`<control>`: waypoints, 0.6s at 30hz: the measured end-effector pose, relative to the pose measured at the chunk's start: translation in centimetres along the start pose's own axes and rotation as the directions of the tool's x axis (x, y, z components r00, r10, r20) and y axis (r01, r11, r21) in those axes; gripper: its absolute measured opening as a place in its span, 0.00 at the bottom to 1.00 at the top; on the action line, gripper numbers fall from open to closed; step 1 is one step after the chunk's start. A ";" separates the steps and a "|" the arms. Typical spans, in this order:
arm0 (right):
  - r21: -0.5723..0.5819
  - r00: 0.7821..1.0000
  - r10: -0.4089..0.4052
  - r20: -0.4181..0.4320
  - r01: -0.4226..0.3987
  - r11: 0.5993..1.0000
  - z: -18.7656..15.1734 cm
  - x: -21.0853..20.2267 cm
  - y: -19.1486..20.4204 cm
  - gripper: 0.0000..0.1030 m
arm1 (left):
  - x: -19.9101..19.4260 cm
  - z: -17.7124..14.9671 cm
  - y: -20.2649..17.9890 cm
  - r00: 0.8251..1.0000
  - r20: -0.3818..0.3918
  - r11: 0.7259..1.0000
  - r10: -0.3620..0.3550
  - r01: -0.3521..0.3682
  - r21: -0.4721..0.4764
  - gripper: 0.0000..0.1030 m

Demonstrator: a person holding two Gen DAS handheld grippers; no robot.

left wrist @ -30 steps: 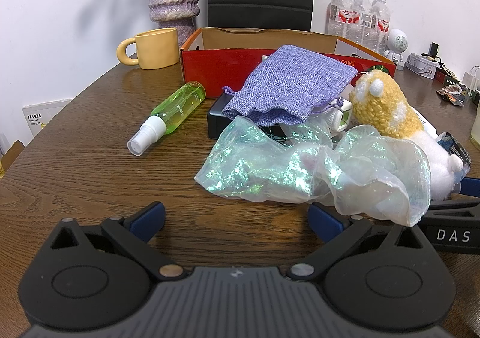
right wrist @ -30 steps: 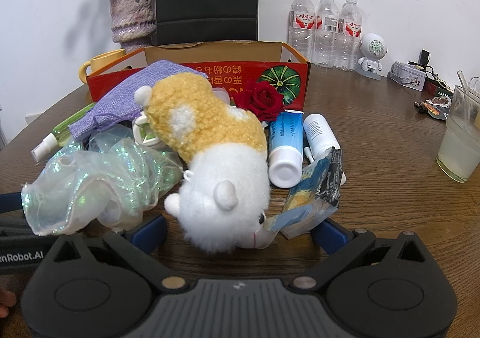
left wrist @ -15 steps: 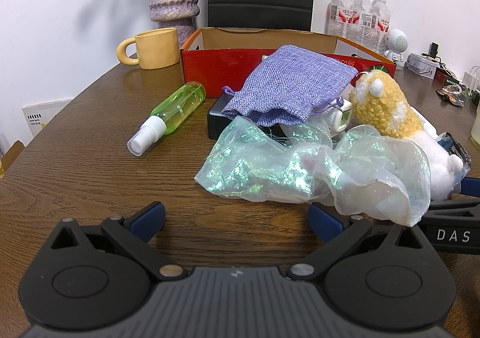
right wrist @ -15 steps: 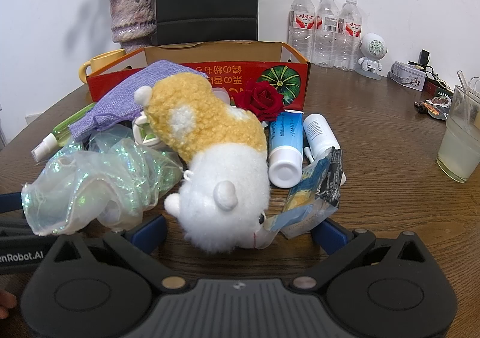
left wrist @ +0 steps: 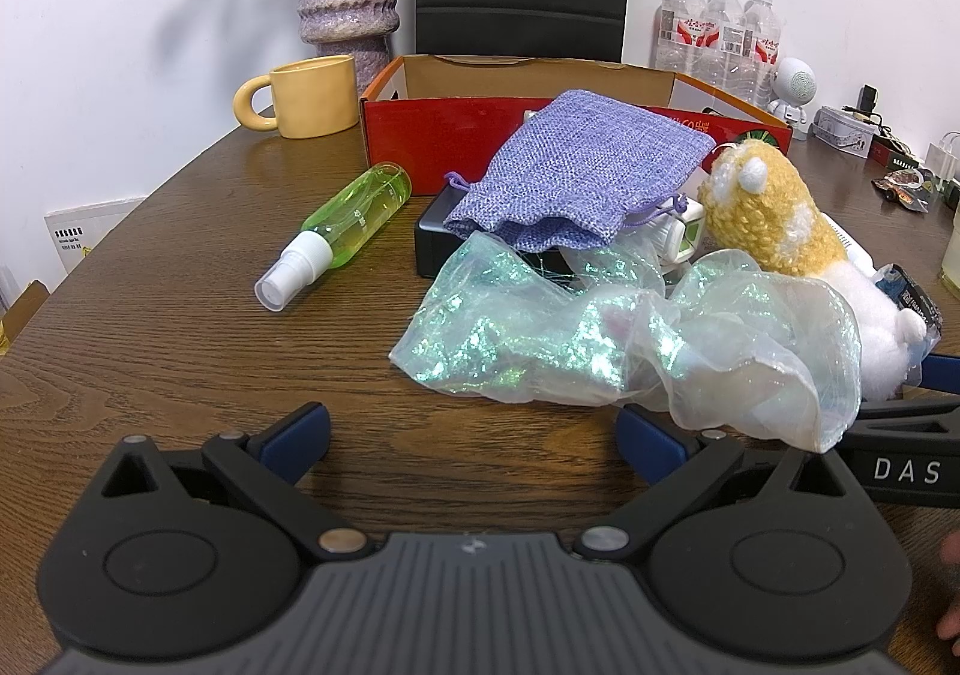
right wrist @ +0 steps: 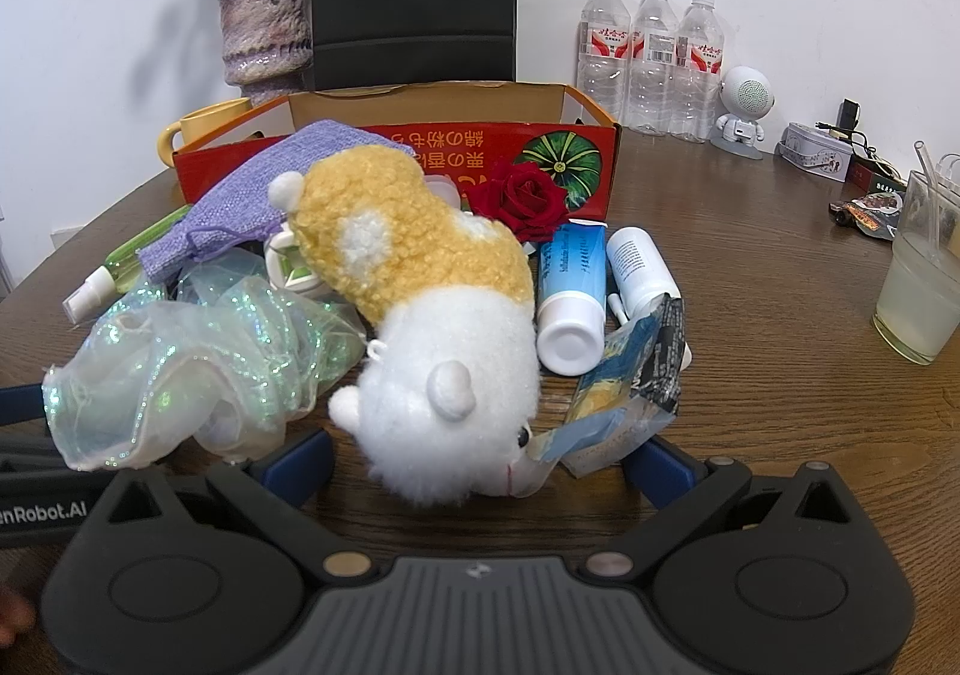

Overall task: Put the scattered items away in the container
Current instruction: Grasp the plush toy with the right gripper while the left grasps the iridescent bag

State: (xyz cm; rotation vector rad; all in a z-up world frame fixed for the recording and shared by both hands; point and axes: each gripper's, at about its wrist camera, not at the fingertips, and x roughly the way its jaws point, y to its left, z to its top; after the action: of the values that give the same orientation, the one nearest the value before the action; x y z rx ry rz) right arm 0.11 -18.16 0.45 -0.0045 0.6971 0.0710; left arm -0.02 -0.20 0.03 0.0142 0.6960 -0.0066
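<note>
Both tongs are held wide open with nothing gripped, left tongs (left wrist: 474, 429) and right tongs (right wrist: 477, 459) low over the tabletop (left wrist: 180, 345). The clutter is piled just in front of the red box (right wrist: 540, 159): plush toy (right wrist: 420, 315), shimmery bag (left wrist: 600, 345), purple pouch (left wrist: 576, 177), spray bottle (left wrist: 342, 231).

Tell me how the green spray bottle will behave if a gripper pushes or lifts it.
The green spray bottle lies on its side on the table, so a sideways push would probably roll it. Its smooth clear plastic may slip between fingers. It looks mostly full of liquid, so it is likely fairly heavy for its size.
</note>
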 end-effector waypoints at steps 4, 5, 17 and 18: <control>0.001 1.000 -0.001 0.000 0.001 1.000 0.0 -0.1 0.0 1.00 | 0.0 0.0 0.0 1.000 0.000 1.000 0.000 0.000 0.000 1.00; 0.001 1.000 -0.001 0.000 0.001 1.000 -0.1 -0.2 0.0 1.00 | 0.0 0.0 0.0 1.000 0.000 1.000 0.000 0.000 0.000 1.00; -0.114 0.999 0.034 0.022 -0.031 0.993 -1.2 -4.8 -0.3 0.83 | -3.8 -1.5 0.8 0.976 0.011 0.976 -0.218 0.218 -0.021 1.00; -0.137 0.998 0.035 0.055 -0.028 0.990 -1.1 -5.8 -0.3 0.83 | -4.4 -1.3 1.0 0.963 0.024 0.963 -0.267 0.268 -0.033 1.00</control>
State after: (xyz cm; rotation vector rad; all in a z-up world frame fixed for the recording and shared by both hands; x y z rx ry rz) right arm -4.97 -18.82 3.32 -0.1225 0.6337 0.1486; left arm -4.22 0.78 1.84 -0.1151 0.6742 -0.2539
